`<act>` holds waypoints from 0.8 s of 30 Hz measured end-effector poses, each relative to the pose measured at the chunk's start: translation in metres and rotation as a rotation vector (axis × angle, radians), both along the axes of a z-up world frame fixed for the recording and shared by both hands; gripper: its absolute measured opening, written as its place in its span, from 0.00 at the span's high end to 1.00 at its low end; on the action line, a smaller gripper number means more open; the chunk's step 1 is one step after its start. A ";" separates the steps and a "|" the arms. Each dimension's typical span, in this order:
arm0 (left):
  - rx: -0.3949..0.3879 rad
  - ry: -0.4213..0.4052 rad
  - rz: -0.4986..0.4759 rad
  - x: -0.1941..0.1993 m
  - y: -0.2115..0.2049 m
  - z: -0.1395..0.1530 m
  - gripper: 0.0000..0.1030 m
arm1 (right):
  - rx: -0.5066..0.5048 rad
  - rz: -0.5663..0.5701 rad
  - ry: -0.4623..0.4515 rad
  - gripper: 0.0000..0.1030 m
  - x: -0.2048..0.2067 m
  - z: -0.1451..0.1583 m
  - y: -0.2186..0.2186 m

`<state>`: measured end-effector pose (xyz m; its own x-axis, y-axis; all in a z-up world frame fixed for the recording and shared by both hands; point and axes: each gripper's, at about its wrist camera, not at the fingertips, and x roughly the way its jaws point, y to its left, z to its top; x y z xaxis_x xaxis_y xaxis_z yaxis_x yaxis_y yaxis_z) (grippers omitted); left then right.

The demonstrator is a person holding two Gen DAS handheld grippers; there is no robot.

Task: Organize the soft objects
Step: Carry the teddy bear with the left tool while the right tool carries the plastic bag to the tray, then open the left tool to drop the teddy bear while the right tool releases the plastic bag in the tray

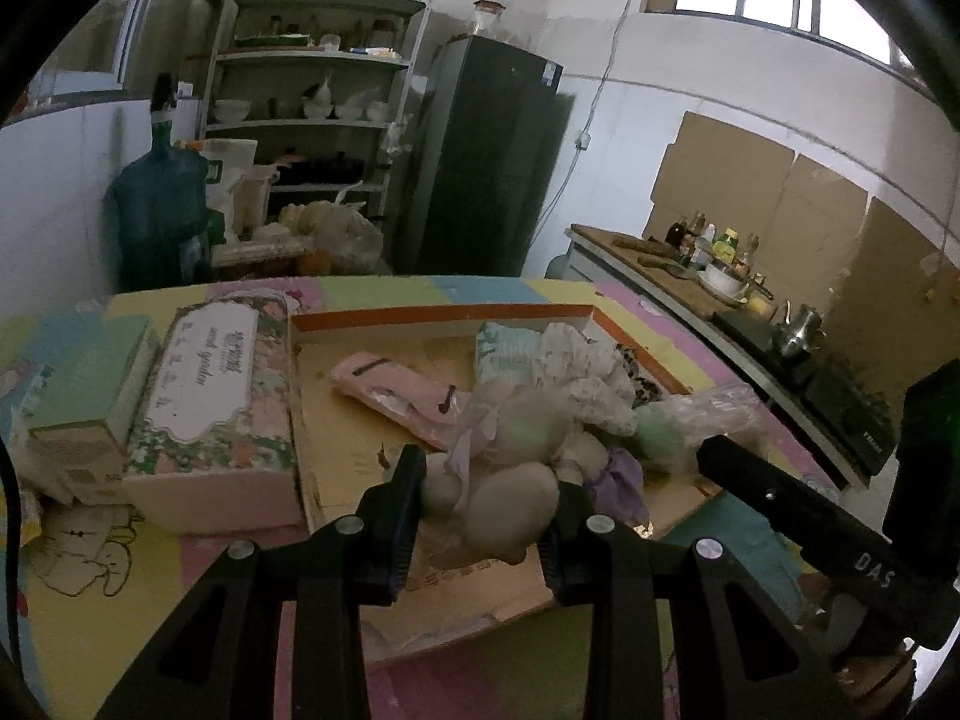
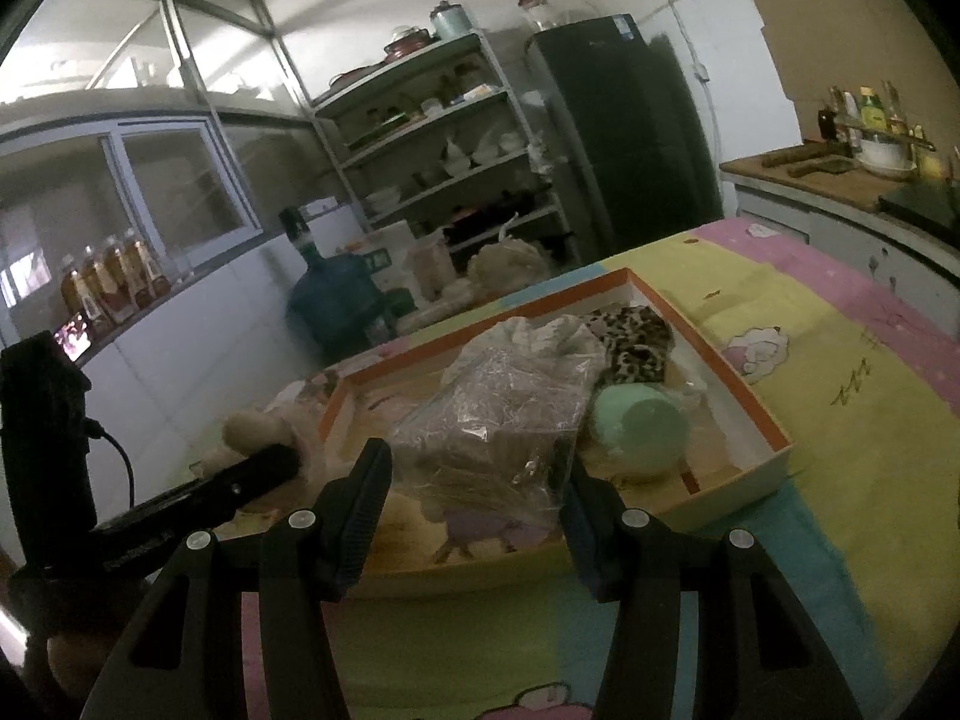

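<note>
My left gripper (image 1: pixel 486 510) is shut on a beige plush toy (image 1: pixel 516 498) with a lilac ribbon and holds it over the front of an orange-rimmed cardboard tray (image 1: pixel 444 318). The tray holds a pink pouch (image 1: pixel 402 390), crumpled white floral cloth (image 1: pixel 576 360) and a green soft roll (image 1: pixel 657 429). My right gripper (image 2: pixel 474 498) is shut on a clear crinkly plastic bag (image 2: pixel 504 420) with something brown inside, at the tray's near edge (image 2: pixel 774 456). In the right wrist view the green roll (image 2: pixel 639 429) and a leopard-print cloth (image 2: pixel 636 336) lie in the tray. The plush (image 2: pixel 264 432) shows at the left.
A floral tissue box (image 1: pixel 210 396) and a green box (image 1: pixel 90 384) stand left of the tray on a pastel cartoon mat (image 2: pixel 840 396). A counter with bottles and a kettle (image 1: pixel 798 330) runs along the right. Shelves, a dark fridge (image 1: pixel 480 156) and a water jug stand behind.
</note>
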<state>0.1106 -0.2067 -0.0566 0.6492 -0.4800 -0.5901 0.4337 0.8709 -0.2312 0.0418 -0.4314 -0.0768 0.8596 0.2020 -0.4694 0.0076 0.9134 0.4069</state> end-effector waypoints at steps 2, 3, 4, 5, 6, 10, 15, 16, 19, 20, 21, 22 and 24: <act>0.004 0.008 0.003 0.004 -0.003 -0.003 0.67 | 0.000 -0.001 0.004 0.46 0.003 -0.001 -0.003; 0.008 0.010 0.005 0.006 -0.005 -0.004 0.67 | -0.002 0.000 0.005 0.46 0.004 -0.002 -0.005; 0.010 0.012 0.006 0.008 -0.007 -0.005 0.67 | -0.003 0.000 0.005 0.46 0.005 -0.002 -0.005; 0.013 0.014 0.007 0.009 -0.008 -0.006 0.67 | -0.004 0.000 0.006 0.46 0.007 -0.002 -0.007; 0.014 0.015 0.007 0.010 -0.009 -0.007 0.67 | -0.005 0.001 0.008 0.46 0.008 -0.003 -0.007; 0.025 0.023 0.013 0.014 -0.014 -0.011 0.67 | -0.007 0.007 0.018 0.46 0.014 -0.006 -0.009; 0.032 0.029 0.008 0.019 -0.018 -0.015 0.67 | -0.007 0.014 0.033 0.46 0.021 -0.011 -0.011; 0.033 0.029 0.007 0.020 -0.019 -0.015 0.67 | -0.007 0.014 0.036 0.46 0.022 -0.012 -0.011; 0.039 0.033 -0.003 0.023 -0.025 -0.018 0.67 | -0.007 0.014 0.044 0.46 0.026 -0.014 -0.012; 0.040 0.035 -0.006 0.024 -0.026 -0.019 0.67 | -0.008 0.014 0.047 0.46 0.027 -0.015 -0.012; 0.044 0.036 -0.010 0.024 -0.028 -0.020 0.67 | -0.008 0.015 0.051 0.46 0.029 -0.016 -0.012; 0.049 0.033 -0.015 0.024 -0.030 -0.021 0.67 | -0.008 0.016 0.055 0.46 0.030 -0.017 -0.013; 0.061 0.024 -0.020 0.023 -0.032 -0.023 0.67 | -0.007 0.017 0.063 0.46 0.034 -0.020 -0.014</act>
